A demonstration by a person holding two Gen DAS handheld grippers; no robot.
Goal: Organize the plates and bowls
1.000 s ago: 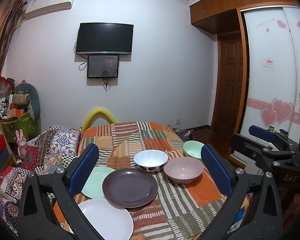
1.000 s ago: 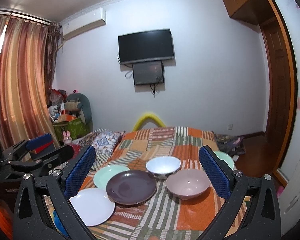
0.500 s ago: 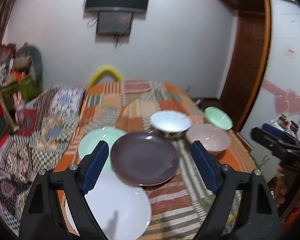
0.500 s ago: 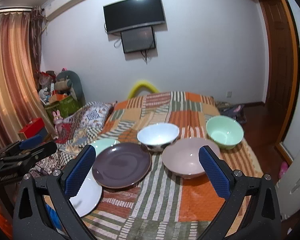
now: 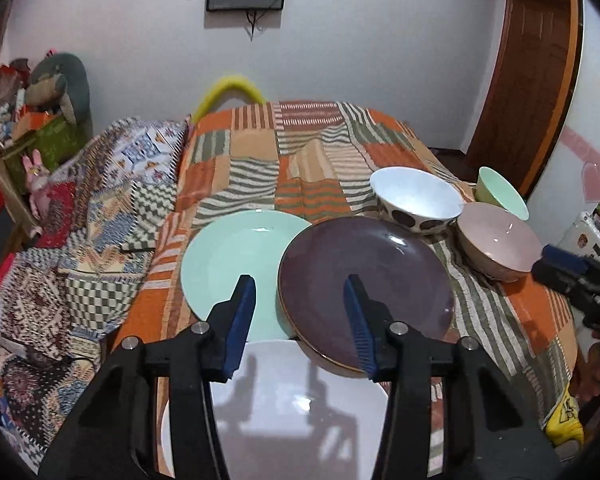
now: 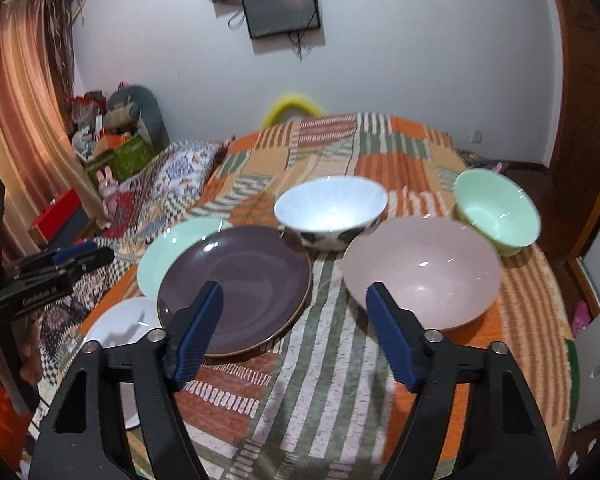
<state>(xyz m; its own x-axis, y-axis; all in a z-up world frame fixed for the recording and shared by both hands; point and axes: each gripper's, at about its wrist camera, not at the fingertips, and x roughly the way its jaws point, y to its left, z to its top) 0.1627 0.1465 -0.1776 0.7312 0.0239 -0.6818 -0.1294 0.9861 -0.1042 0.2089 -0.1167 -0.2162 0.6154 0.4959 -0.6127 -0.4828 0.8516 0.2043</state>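
Crockery lies spread over the striped patchwork bedspread (image 5: 300, 160) on the bed in front of you: three plates to your left, three bowls to your right. Your left gripper (image 5: 300, 308) hangs with its fingers (image 5: 242, 312) parted and grasping nothing, above the spot where the plates meet. The purple plate (image 5: 364, 280) overlaps the near right edge of the mint plate (image 5: 236, 256), and its near rim rides over the far edge of the white plate (image 5: 300, 404), which lies closest to you and carries the shadow of the fingers. Your right gripper (image 6: 296, 320) is likewise released, fingers wide apart and empty, above the striped cloth between the purple plate and the pink bowl (image 6: 422, 270). In the right wrist view, the white bowl (image 6: 330, 210) with dark spots on its outside sits upright just behind the gap between the purple plate and the pink bowl, near the far rims of both; whether it touches either you cannot tell. The green bowl (image 6: 496, 208) stands farthest right, just beside the pink bowl, near the edge of the bed. All three bowls stand separately, none nested. In the right wrist view your left gripper shows at the far left, off the side of the bed.
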